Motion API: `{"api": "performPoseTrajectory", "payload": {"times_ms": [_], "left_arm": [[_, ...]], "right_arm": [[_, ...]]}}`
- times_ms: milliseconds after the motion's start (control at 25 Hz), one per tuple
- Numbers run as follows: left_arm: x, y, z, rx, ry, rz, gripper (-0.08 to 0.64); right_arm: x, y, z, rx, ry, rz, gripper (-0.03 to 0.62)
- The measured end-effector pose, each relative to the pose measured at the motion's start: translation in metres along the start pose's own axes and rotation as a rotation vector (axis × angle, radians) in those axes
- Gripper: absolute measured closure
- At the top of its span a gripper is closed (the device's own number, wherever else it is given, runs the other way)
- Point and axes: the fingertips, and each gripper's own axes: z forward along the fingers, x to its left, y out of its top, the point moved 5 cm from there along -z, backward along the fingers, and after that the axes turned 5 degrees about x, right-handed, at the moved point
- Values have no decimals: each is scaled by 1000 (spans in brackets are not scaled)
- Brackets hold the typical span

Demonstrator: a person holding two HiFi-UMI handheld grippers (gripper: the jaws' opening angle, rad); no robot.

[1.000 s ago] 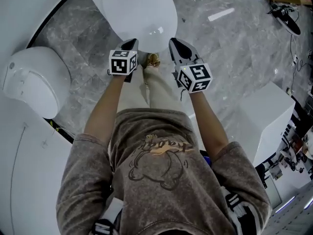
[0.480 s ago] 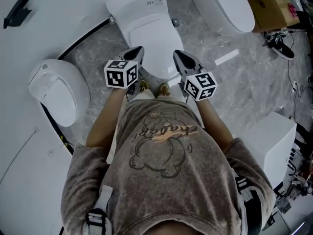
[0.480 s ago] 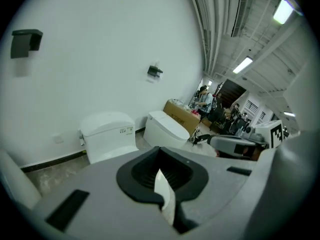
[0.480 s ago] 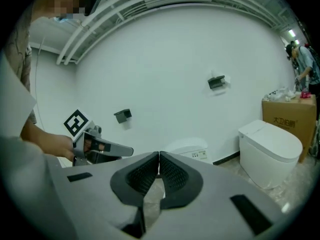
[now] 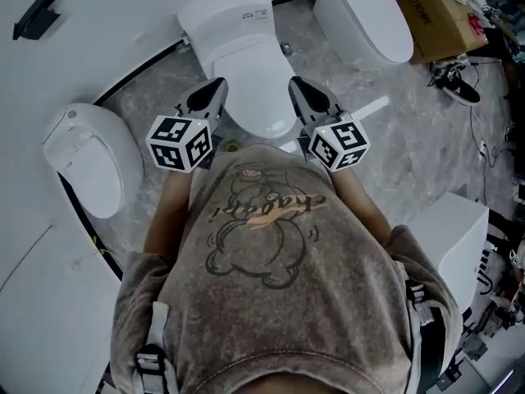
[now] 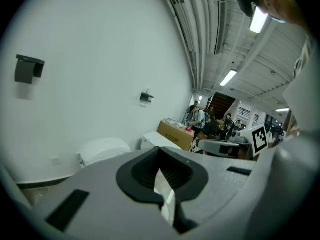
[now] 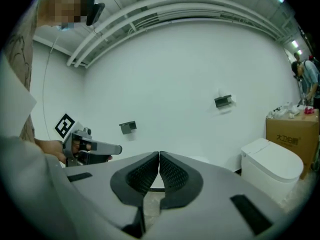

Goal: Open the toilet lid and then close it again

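White toilet (image 5: pixel 225 15): twelve o'clock of the person (image 5: pixel 271 253), lid (image 5: pixel 256 84) down.
Left gripper (image 5: pixel 212 93): eleven o'clock, jaws together, empty.
Right gripper (image 5: pixel 302 93): one o'clock, jaws together, empty.
Why: both held clear; lid likely needs no hold.

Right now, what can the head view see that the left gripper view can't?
Only the head view shows the bear shirt, the grey floor and the shoes. Only the left gripper view shows the ceiling lights and the people far back. Both show the middle toilet, the box, the left gripper and the right gripper.
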Motion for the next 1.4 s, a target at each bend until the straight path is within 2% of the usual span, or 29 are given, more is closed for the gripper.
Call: {"api": "performPoseTrajectory", "payload": {"times_ms": [160,280,480,1400], "left_arm": [[0,5,-3,-113,4,89,551],[3,3,-3,-167,17,132,551],[13,-1,-4,-229,61,131,551],[14,-19,-1,-183,86,77,551]], "right_arm": [[0,5,5,-48,-12,-53,563],[0,1,10,-60,-9,-71,563],[-3,-8,16,-55,-9,-55,563],[-6,-20,10,-28,-26,-34,565]]}}
